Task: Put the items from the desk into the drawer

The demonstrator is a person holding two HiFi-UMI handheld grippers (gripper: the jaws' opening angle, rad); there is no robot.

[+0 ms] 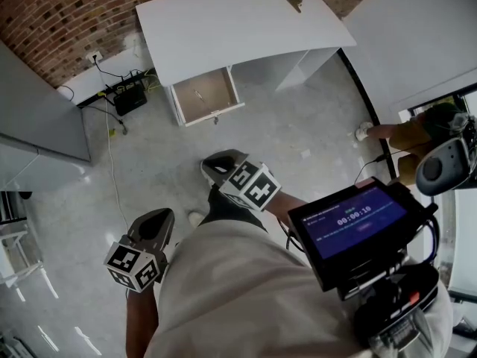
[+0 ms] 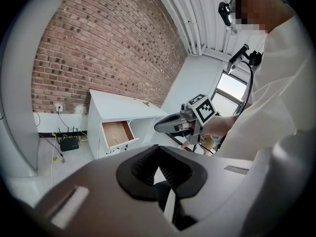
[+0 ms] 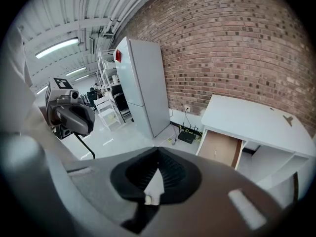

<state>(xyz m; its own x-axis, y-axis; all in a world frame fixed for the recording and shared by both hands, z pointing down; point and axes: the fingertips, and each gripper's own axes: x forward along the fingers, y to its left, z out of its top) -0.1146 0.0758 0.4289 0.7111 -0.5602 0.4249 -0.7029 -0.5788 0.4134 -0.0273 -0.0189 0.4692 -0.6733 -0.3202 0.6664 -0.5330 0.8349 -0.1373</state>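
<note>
A white desk (image 1: 238,21) stands across the floor against the brick wall, far from both grippers. A small brown item (image 1: 293,4) lies near its far right corner, also seen as the item (image 2: 145,103) and the item (image 3: 287,118). The desk's drawer (image 1: 205,95) is pulled open, with a thin small thing (image 1: 199,94) on its wooden bottom. My left gripper (image 1: 155,226) is held low at the left, jaws shut and empty (image 2: 158,149). My right gripper (image 1: 220,164) points toward the desk, jaws also shut with nothing between them (image 3: 158,152).
A black router (image 1: 129,95) with cables sits on the floor left of the desk. A grey cabinet (image 1: 37,110) stands at the left, white chairs (image 1: 15,252) below it. Another person (image 1: 417,136) crouches at the right. A screen device (image 1: 358,222) hangs at my chest.
</note>
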